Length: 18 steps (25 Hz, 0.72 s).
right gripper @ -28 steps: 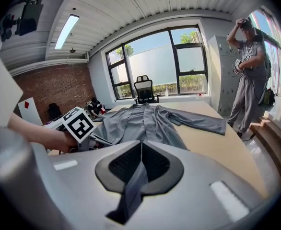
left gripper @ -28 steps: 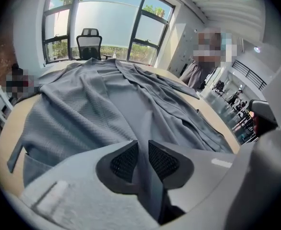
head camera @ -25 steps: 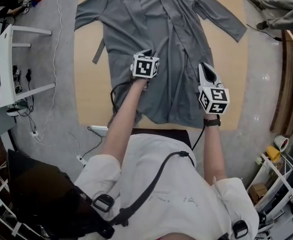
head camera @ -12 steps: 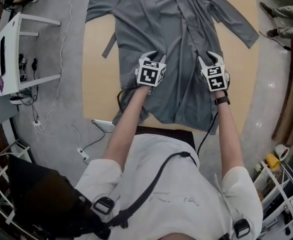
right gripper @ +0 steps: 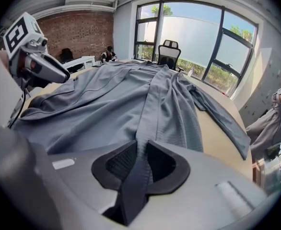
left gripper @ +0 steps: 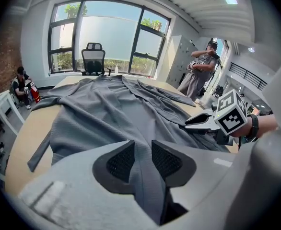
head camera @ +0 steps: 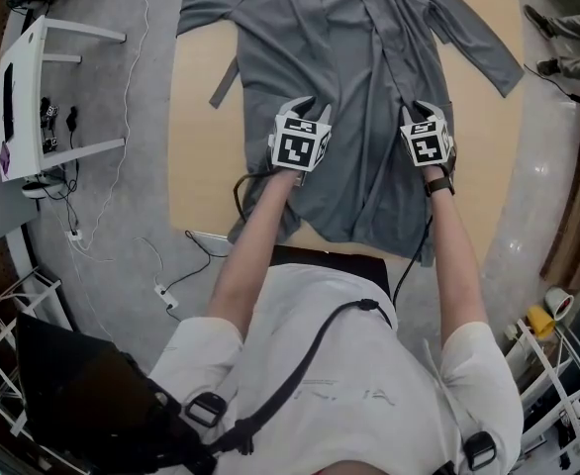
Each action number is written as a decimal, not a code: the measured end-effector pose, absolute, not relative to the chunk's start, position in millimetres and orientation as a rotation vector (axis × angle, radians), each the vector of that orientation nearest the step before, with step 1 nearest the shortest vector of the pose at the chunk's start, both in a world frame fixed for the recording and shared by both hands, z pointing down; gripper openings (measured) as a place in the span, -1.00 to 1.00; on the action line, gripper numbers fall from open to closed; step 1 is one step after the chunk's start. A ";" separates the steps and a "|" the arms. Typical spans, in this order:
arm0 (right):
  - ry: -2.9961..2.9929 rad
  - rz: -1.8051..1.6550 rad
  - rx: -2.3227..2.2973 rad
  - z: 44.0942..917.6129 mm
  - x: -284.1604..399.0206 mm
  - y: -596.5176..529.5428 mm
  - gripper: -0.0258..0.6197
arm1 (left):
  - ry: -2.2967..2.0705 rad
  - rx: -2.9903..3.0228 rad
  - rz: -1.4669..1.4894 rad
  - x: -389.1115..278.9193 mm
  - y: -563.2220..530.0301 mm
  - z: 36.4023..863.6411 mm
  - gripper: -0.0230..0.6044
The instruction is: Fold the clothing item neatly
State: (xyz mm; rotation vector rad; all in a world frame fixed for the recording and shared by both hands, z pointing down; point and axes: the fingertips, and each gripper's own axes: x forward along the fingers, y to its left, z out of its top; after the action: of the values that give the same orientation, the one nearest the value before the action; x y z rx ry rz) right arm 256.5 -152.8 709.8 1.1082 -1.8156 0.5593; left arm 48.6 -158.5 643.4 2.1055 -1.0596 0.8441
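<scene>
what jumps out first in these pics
A big grey robe lies spread open over the tan table. On its lower half, the left gripper and right gripper each pinch a ridge of it. The left's jaws have just been opening, the right's closing.

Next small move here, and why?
Probably raise both pinches slightly to test the hold. The left gripper and right gripper each have a fold of the robe between their fingers; the left's just eased open, the right's just closed. It lies spread on the table.
</scene>
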 end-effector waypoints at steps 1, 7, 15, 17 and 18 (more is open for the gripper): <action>-1.811 0.563 1.115 710.0 257.3 -152.8 -0.75 | -1.062 2.102 0.844 46.9 -158.1 643.4 -0.55; -1.809 0.573 1.202 697.6 264.8 -157.9 -0.88 | -1.086 2.077 0.836 33.0 -156.1 643.7 -0.55; -2.085 0.972 1.341 605.4 203.3 -170.1 -0.88 | -1.101 2.079 0.775 20.4 -154.7 632.0 -0.55; -2.144 1.028 1.317 585.1 177.2 -170.7 -0.88 | -1.111 2.078 0.756 15.0 -155.3 627.0 -0.55; -2.170 1.059 1.303 576.8 164.3 -170.5 -0.88 | -1.116 2.078 0.747 11.8 -155.6 624.4 -0.55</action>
State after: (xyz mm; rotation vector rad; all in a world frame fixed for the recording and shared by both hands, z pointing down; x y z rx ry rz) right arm 164.3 -170.5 576.8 1.3027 -2.1696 1.0595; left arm 11.8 -155.6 624.4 2.0779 -1.1155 0.7469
